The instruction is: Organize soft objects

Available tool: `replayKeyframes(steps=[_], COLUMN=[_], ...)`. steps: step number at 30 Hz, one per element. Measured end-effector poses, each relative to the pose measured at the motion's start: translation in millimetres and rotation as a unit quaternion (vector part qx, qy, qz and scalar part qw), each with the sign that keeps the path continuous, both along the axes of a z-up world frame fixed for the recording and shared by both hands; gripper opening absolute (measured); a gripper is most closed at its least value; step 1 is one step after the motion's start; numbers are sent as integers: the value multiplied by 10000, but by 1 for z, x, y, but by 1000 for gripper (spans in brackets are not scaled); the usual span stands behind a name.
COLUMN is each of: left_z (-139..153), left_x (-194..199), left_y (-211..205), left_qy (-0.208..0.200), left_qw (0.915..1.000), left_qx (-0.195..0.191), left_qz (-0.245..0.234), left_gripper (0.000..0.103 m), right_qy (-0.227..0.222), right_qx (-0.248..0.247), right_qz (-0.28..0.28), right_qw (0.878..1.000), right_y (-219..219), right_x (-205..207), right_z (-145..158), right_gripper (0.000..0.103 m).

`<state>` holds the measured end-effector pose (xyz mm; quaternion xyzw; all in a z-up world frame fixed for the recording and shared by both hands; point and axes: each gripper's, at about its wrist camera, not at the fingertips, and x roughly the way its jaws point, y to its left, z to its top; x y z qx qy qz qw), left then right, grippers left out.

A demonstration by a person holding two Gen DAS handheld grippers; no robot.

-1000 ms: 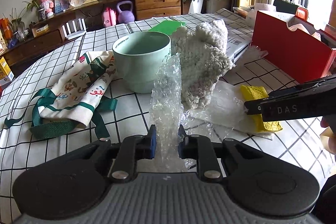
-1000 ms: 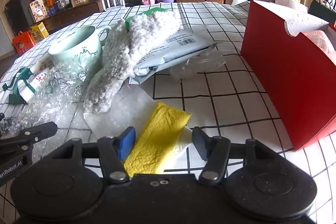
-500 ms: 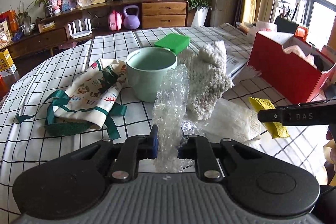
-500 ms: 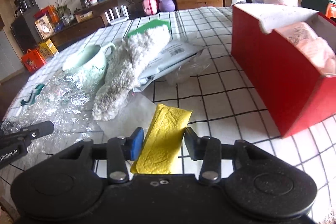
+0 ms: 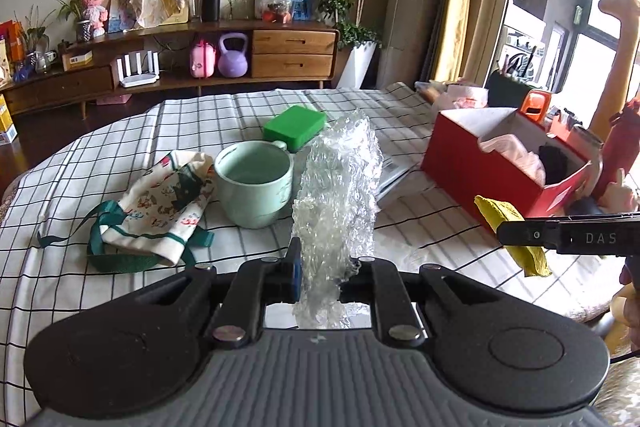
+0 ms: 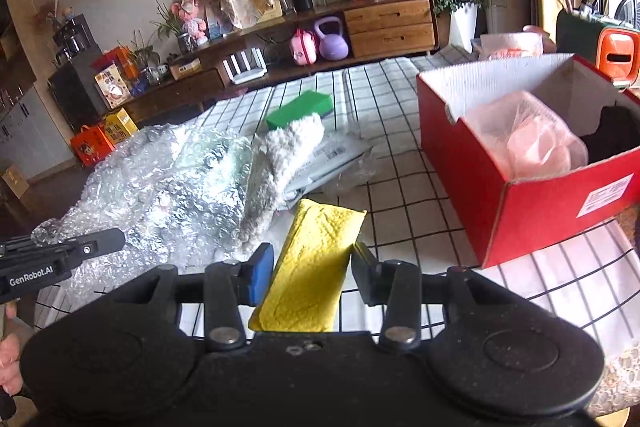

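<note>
My left gripper [image 5: 322,273] is shut on a crumpled sheet of clear bubble wrap [image 5: 338,187] and holds it up above the table; the sheet also shows in the right wrist view [image 6: 160,187]. My right gripper [image 6: 312,267] is shut on a yellow sponge cloth [image 6: 316,259], lifted off the table; the cloth also shows in the left wrist view [image 5: 512,231]. An open red box [image 6: 520,199] with pink and black soft items stands to the right. A white fluffy cloth [image 6: 280,163] lies on a plastic package.
A mint green mug [image 5: 254,183], a printed drawstring bag [image 5: 160,203] and a green sponge [image 5: 294,125] sit on the checked tablecloth [image 5: 100,291]. A grey plastic package [image 6: 336,159] lies left of the red box. A sideboard stands behind the table.
Both grippers have risen from the table. The left one lifted the bubble wrap, the right one closed on the yellow cloth and lifted it toward the red box.
</note>
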<state>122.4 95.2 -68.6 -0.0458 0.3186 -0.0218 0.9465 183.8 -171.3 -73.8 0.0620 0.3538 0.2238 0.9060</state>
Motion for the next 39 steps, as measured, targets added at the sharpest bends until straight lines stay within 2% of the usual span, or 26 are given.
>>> replayKeyframes(steps=[12,13,14,15,20,21,25,26,27,29,32,35,39], left_z=[47,50,53,55,65,66,69,68,67,62,53,39,28], left_x=[9,11,13,15,32,36,43,43,42,43,44,39,38], left_y=[-54,-60,-66,-72,-103,-109,-121,-123,-124,-123,-119,-116,-116], left_qy=[-311,-337,-365,-386,-487,-500,-519,-511,-500,-446,-298,-54,-10], left_qw=[9978,9974,9969,9965,9939,9935,9932,9931,9933,9941,9955,9963,9968], left_qx=[-185,-172,-161,-151,-122,-104,-183,-137,-89,-111,-296,-337,-235], left_qz=[-564,-619,-675,-728,-980,-1013,-1024,-1042,-1037,-986,-852,-791,-768], left_gripper=[15,15,15,15,15,15,15,15,15,15,15,15,15], right_qy=[-368,-407,-453,-472,-712,-712,-48,66,101,141,383,560,446], right_qx=[-7,-12,-5,38,-68,-161,60,-43,-256,-468,-33,-25,-109], right_qz=[-136,-149,-148,-126,-115,-78,528,899,1061,1098,936,902,822], right_qw=[9992,9991,9989,9988,9974,9973,9986,9959,9940,9928,9949,9943,9956], right_y=[-43,-46,-52,-58,-81,-88,-109,-104,-99,-92,-100,-104,-117], right_x=[-8,-8,-7,-7,0,2,6,1,-3,-10,-14,-17,-14], right_z=[40,42,45,47,52,48,12,1,-8,-21,-37,-48,-47], right_gripper=[40,38,20,8,7,11,23,26,25,27,27,28,29])
